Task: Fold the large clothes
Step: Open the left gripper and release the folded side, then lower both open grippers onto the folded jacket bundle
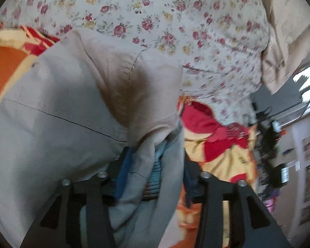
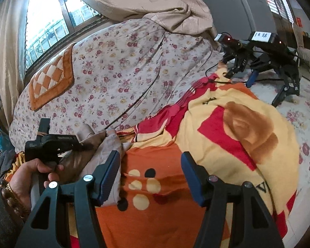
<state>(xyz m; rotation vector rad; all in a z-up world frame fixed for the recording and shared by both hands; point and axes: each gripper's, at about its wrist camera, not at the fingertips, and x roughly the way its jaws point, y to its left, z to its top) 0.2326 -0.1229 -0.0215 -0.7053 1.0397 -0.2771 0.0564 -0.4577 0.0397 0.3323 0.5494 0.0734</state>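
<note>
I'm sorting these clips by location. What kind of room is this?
Most likely a home bedroom: a bed with a floral duvet, a patterned blanket spread over it, and a curtained window behind.

We get daylight from the window, blown out to white glare. Left wrist view is dimmer and motion-blurred, worst toward its right edge. Right wrist view is sharp. Both show heavy fisheye bending and dark corner vignetting.

Matt beige woven cloth garment, fuzzy fleece blanket, thin floral cotton sheet, matt black plastic right hand-held gripper.
</note>
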